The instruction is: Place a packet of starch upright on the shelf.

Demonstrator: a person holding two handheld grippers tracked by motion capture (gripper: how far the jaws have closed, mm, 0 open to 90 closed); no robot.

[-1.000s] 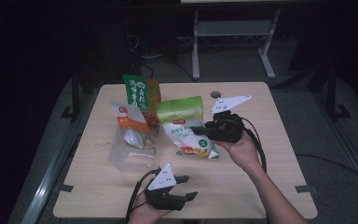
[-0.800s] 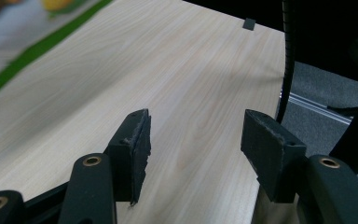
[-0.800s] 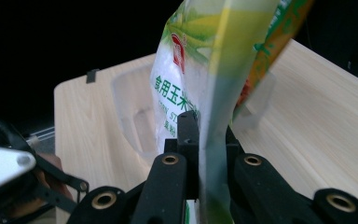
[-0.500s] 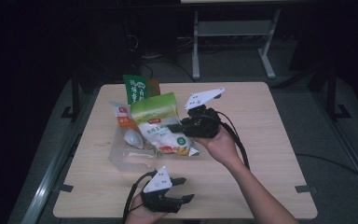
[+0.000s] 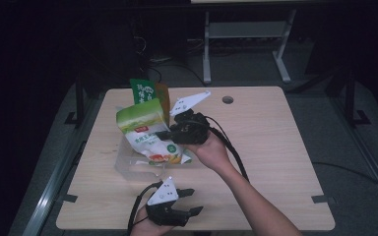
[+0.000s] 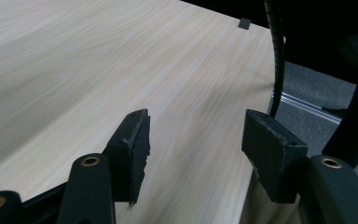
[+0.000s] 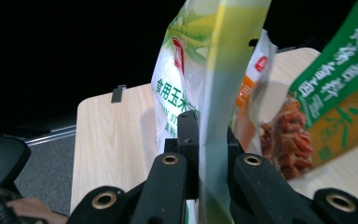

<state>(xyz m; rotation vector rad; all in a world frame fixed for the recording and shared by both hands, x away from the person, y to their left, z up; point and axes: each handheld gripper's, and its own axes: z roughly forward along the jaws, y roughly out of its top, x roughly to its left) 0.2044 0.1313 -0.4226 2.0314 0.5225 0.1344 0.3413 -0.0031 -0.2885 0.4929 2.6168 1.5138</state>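
Starch bag (image 5: 147, 135) pinched thin-edged in right gripper (image 5: 170, 133) jaws over clear bin (image 5: 128, 164), could slip; left gripper (image 5: 193, 201) jaws wide, empty.

Each claw, the left claw (image 5: 191, 201) and the right claw (image 5: 163, 133), has a black body topped by a grey three-cornered plate. Brass rivets stud the black jaws, worn dark pads line them, and a black ribbed cable trails behind.

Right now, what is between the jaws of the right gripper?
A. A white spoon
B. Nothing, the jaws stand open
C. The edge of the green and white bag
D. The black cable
C: in the right gripper view the right gripper has its jaws closed on the edge of the green and white bag, which it holds lifted above the table.
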